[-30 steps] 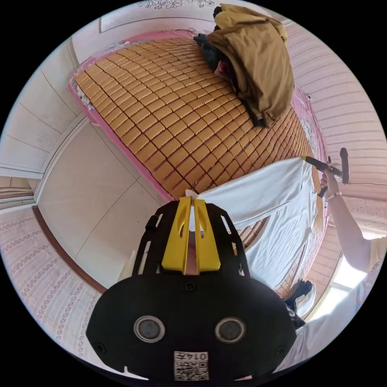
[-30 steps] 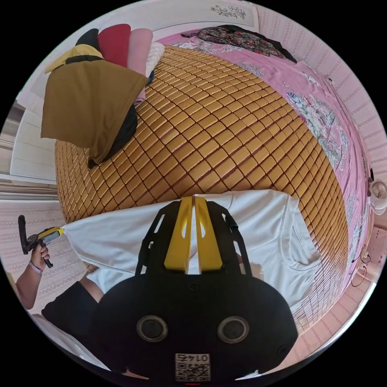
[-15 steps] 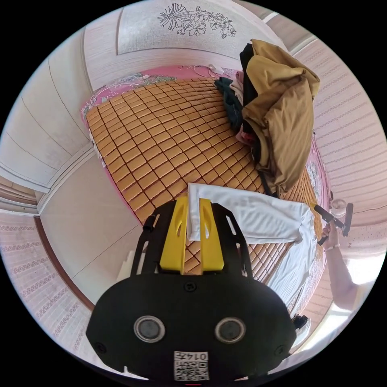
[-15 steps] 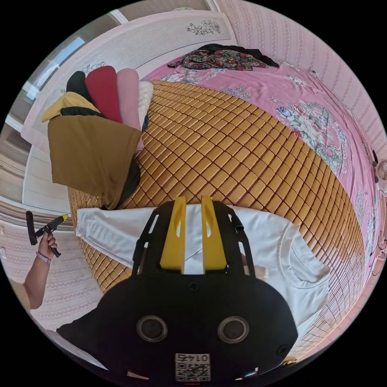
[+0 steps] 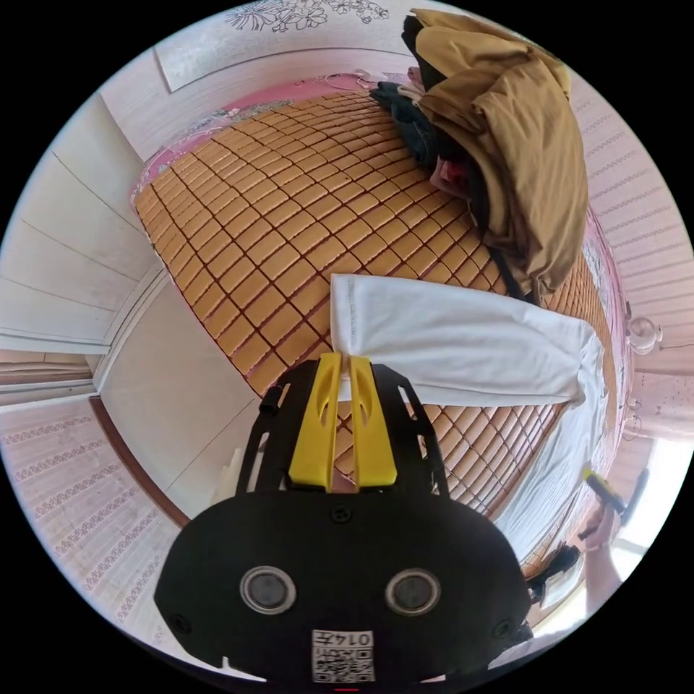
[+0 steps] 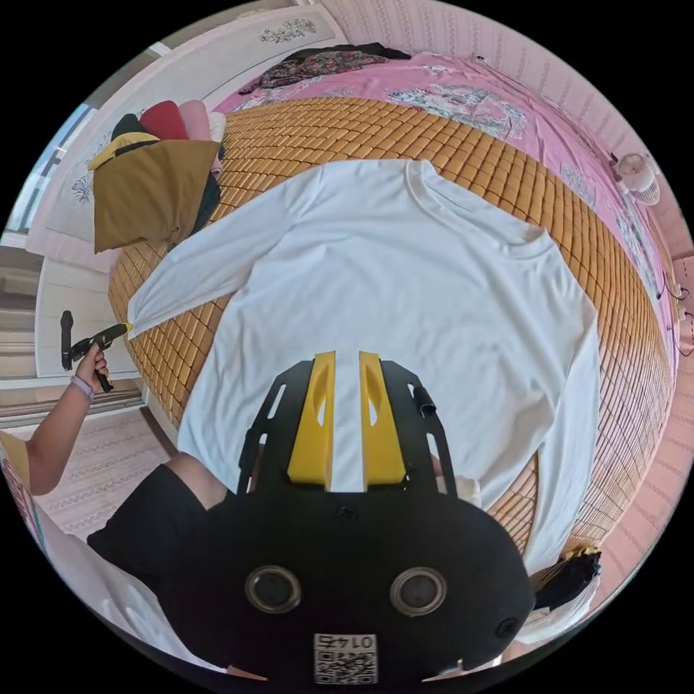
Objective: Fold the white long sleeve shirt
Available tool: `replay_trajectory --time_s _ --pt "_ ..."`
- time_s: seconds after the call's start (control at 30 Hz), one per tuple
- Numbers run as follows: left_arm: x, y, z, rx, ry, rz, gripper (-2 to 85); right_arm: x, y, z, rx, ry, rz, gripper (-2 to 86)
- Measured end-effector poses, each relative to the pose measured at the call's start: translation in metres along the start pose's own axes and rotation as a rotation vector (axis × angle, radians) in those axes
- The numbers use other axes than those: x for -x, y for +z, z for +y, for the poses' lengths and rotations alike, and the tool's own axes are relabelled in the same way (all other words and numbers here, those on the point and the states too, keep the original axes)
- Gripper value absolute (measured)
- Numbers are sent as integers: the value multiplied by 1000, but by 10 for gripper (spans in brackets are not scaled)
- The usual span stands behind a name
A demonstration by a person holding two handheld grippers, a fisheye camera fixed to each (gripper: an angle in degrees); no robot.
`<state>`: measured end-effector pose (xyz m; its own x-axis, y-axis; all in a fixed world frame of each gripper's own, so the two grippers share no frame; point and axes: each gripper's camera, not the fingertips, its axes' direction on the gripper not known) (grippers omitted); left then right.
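The white long sleeve shirt (image 6: 405, 275) lies spread face up on the woven bamboo mat (image 6: 578, 217), collar toward the far side and both sleeves out. My right gripper (image 6: 345, 356) hovers open over the hem, with white cloth showing in the gap between its jaws. In the left gripper view my left gripper (image 5: 345, 359) is shut on the corner of one sleeve cuff (image 5: 347, 318), and the sleeve (image 5: 463, 340) stretches away across the mat (image 5: 275, 217). The right gripper view shows the left gripper (image 6: 124, 329) at that cuff, by the mat's edge.
A pile of clothes topped by an olive-brown garment (image 5: 520, 130) (image 6: 152, 188) sits on the mat near the held sleeve. A pink floral sheet (image 6: 491, 79) with a dark flowered garment (image 6: 318, 61) lies beyond. The floor (image 5: 181, 390) runs beside the bed, and a small fan (image 6: 640, 173) stands near the wall.
The right gripper has opened and let go of the shirt, then drawn back over the hem. The shirt now lies spread flat. The left gripper still holds the sleeve cuff, pulled outward.
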<state>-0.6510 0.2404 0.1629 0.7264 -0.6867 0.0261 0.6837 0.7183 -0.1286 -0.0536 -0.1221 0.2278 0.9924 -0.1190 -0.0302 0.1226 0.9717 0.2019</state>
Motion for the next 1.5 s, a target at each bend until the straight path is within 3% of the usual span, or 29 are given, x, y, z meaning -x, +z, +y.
replay_trajectory --time_s 0.1,0.2,0.37,0.5,0.63,0.83,0.93,1.0,1.13,1.3,1.5 --pt "-3 -16 6 -38 -67 28 30 -22 -3 55 68 76 20 61" --pt "-38 -41 18 -101 25 17 30 -47 -6 114 124 181 14 62" --pt "-168 -43 18 -110 379 116 34 -87 -9 168 109 296 7 65" --pt "-283 -15 -2 -91 670 165 42 -125 -27 141 -95 270 54 68" --pt "-388 27 -27 -44 870 100 65 -156 -40 74 -256 181 121 77" --pt "-458 73 -31 28 1022 -90 66 -181 -33 -10 -289 147 160 106" --pt "-470 74 -29 66 1065 -102 31 -188 -14 -33 -207 143 194 78" --pt "-473 64 -26 -27 1080 -146 1 -193 -3 -39 -123 155 178 18" --pt "-479 83 -33 5 1096 -192 -8 -195 -2 -32 -138 133 238 -5" --pt "-471 88 -37 -28 1015 -123 -8 -201 10 -15 -155 112 237 -8" --pt "-428 73 -54 -100 731 131 15 -214 3 24 -277 164 115 -4"
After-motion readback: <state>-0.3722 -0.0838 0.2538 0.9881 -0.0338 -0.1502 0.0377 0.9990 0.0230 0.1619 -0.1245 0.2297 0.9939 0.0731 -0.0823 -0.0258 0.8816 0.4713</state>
